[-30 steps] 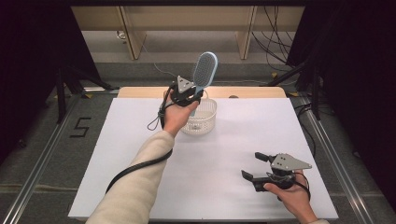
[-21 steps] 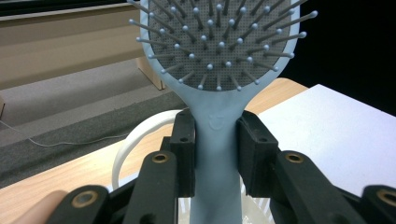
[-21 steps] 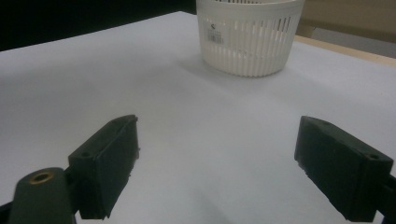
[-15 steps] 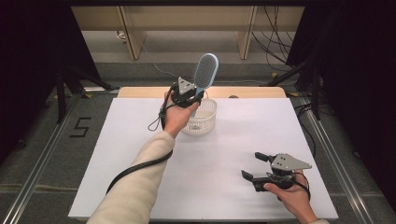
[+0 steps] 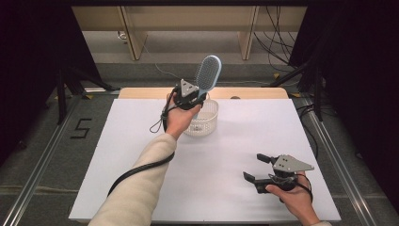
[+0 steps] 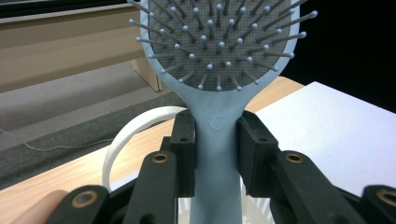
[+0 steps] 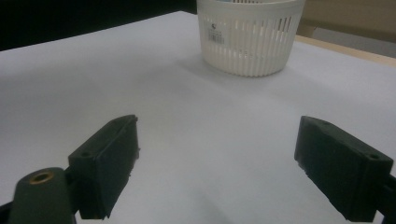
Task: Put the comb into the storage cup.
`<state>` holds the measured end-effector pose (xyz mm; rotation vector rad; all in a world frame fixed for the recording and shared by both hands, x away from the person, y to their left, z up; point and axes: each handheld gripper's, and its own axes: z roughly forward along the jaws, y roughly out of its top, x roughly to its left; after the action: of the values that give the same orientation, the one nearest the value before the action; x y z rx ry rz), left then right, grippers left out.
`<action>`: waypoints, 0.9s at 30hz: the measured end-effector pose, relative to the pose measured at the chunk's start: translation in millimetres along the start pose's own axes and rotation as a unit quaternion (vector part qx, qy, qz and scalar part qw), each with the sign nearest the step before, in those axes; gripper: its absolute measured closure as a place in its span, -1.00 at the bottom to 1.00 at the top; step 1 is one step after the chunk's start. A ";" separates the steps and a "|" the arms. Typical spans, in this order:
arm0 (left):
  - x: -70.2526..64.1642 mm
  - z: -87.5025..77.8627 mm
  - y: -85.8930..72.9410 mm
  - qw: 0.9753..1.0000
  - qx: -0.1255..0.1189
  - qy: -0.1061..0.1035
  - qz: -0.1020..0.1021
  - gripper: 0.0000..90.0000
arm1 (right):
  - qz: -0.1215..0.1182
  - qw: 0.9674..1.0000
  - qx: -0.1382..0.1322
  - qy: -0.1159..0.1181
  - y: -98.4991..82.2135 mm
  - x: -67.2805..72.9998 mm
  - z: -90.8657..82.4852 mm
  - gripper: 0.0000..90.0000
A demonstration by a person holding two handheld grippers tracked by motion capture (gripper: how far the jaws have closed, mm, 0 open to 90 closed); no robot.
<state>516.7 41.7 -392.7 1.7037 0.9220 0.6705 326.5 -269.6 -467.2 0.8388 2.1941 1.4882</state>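
Observation:
A pale blue hairbrush (image 5: 207, 75) stands upright over a white slotted basket (image 5: 208, 122) at the back middle of the white table. My left gripper (image 5: 195, 100) is shut on the brush handle (image 6: 216, 154), its jaws pressing both sides of the handle, bristle head (image 6: 219, 42) above them. The basket rim (image 6: 126, 135) curves just behind the jaws. My right gripper (image 5: 254, 168) rests low near the front right of the table, open, nothing between its fingers (image 7: 105, 163). It faces the basket (image 7: 247, 37) from a distance.
A white sheet (image 5: 141, 155) covers the table, with a wooden edge (image 5: 141, 92) at the back. Metal rails (image 5: 42, 155) run along both sides. Wooden shelving legs (image 5: 129, 33) and cables (image 5: 282, 28) lie beyond the table.

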 end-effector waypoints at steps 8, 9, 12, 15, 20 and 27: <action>-1.5 1.8 -5.0 1.000 0.003 -0.003 0.000 0.55 | 0.001 1.000 0.003 -0.001 0.0 0.4 -0.2 -0.68; -1.4 1.9 -5.4 1.000 0.003 -0.003 0.000 0.55 | -0.001 1.000 0.002 -0.001 0.0 0.2 0.0 -0.68; -1.6 2.4 -6.2 1.000 0.003 -0.003 0.001 0.55 | -0.001 1.000 0.003 -0.001 0.0 0.2 -0.1 -0.68; -1.8 3.1 -7.5 1.000 0.004 -0.004 0.002 0.55 | 0.001 1.000 0.003 0.000 0.1 0.3 -0.2 -0.68; -1.9 4.3 -10.4 1.000 0.006 -0.004 0.002 0.55 | 0.001 1.000 0.003 0.001 0.0 0.5 -0.1 -0.68; -1.5 5.7 -13.5 1.000 0.009 -0.005 0.002 0.55 | 0.000 1.000 0.003 0.000 0.0 0.4 -0.1 -0.68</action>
<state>516.9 39.7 -407.4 1.7236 0.9209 0.6579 326.2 -269.4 -467.2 0.8400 2.2002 1.4824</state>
